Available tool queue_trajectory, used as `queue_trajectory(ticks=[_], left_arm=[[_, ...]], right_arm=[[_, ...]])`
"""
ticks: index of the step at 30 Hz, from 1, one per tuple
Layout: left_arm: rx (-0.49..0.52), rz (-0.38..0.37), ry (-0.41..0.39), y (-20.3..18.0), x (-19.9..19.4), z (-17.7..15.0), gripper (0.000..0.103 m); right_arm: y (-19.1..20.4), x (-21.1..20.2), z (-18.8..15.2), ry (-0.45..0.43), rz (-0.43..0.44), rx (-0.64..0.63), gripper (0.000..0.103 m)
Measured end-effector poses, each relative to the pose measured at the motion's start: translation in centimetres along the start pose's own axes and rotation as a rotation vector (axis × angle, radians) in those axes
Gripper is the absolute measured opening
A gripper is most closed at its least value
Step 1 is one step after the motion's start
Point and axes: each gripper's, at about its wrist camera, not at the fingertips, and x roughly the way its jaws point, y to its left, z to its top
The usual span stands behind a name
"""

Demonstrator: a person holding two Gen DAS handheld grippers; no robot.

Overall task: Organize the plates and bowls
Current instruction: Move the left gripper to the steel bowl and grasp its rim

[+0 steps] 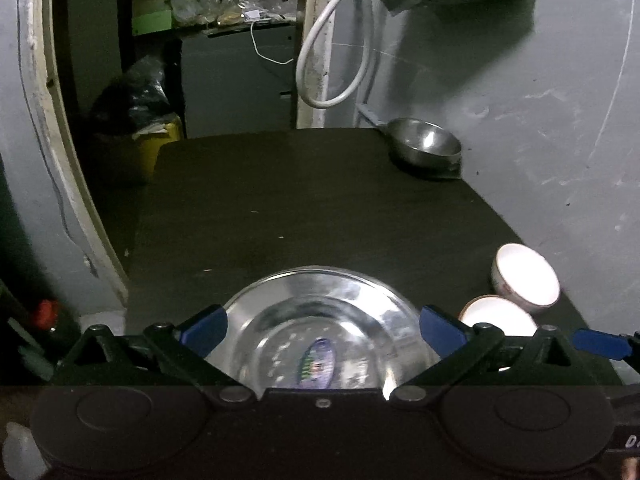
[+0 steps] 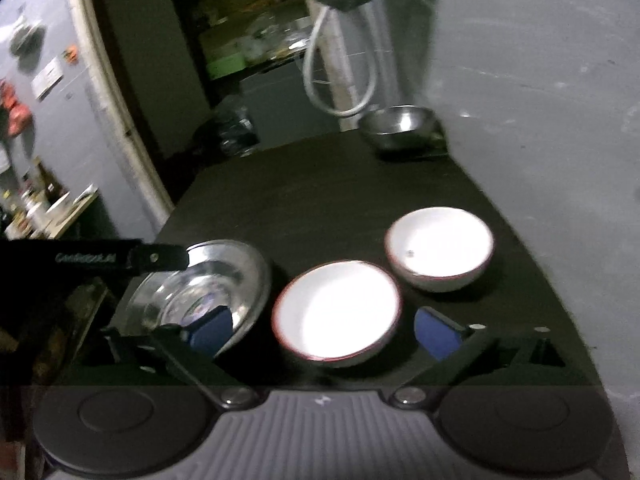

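On the dark table point(image 1: 280, 208), my left gripper point(image 1: 322, 326) hangs open around the steel plate point(image 1: 320, 320); my right gripper point(image 2: 324, 330) is spread around the near white bowl point(image 2: 336, 312). Next, I judge, I must close on a rim and lift to stack.

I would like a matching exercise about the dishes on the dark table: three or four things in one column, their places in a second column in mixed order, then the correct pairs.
Things
1. steel plate
2. steel bowl
3. nearer white bowl
4. farther white bowl

Places
A. far corner of the table, by the wall
B. between the fingers of the open right gripper
C. between the fingers of the open left gripper
D. right side, beyond the other white bowl

Pairs: 1-C, 2-A, 3-B, 4-D
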Motion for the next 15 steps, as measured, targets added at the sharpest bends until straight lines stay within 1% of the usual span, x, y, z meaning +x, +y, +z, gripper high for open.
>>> queue_trajectory(ticks=[4,9,12,15], left_arm=[[-0.02,-0.018,0.005,-0.8,1.2,1.2,0.102],[-0.077,-0.022,-0.007,-0.7,3.2,3.9,0.102],[-0.11,-0.002,0.014,-0.3,5.1,6.0,0.102],[-0.088,0.031,0.058,-0.2,7.5,8.8,0.102]], right_arm=[[-0.9,0.9,1.3,-0.024,-0.022,-0.003,0.103],[-1.5,3.3,3.9,-0.043,-0.053,0.014,0.103],[-1.9,5.2,5.8,-0.02,-0.075,0.041,0.103],[-2.4,7.1,7.6,0.011,-0.092,0.077,0.103]])
